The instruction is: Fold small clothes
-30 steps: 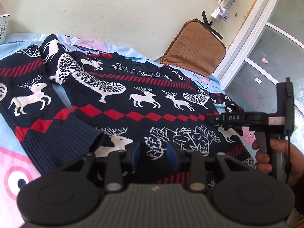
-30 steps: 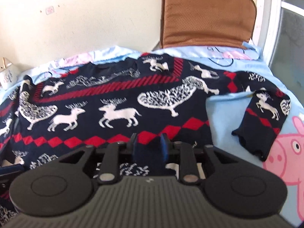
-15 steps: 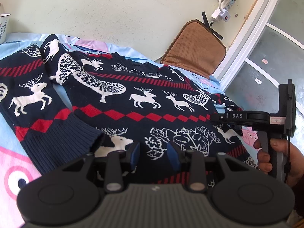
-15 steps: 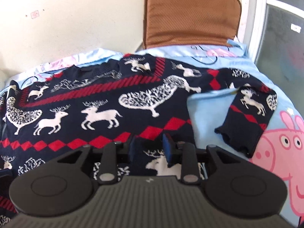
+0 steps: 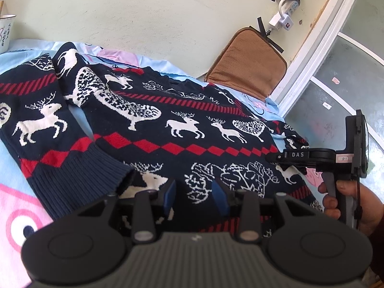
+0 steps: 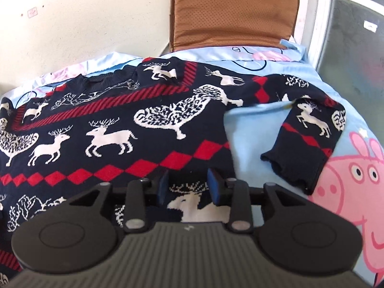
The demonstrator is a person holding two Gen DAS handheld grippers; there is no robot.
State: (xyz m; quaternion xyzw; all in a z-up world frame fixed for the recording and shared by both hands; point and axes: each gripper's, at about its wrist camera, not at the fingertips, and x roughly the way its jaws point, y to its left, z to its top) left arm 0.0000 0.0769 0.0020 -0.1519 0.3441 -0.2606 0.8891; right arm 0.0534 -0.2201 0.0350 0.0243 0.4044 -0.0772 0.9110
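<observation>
sweater lies face up and spread flat on the cartoon-print sheet, its long axis running from the hem under both grippers up toward 12 o'clock, where the collar sits near the wall. left gripper hovers over the hem with its blue pads apart and knit showing between them; the pads do not look pressed on the cloth, so i read it as open. right gripper has just been opening its jaws, and they too stand apart above the hem with the white deer pattern visible in the gap, nothing clamped. in the left wrist view the right tool and the hand that holds it sit at 3 o'clock, over the sweater's far hem corner.

left sleeve lies at 10 o'clock from the left gripper, cuff pointing down toward 7. right sleeve bends at 2 o'clock from the right gripper, its cuff just beside that gripper. each hand is nearer its own sleeve, so a sleeve fold inward seems the likely next step.

count: one sweater, two sleeves, two grippers, one brown cushion, one mug.
</observation>
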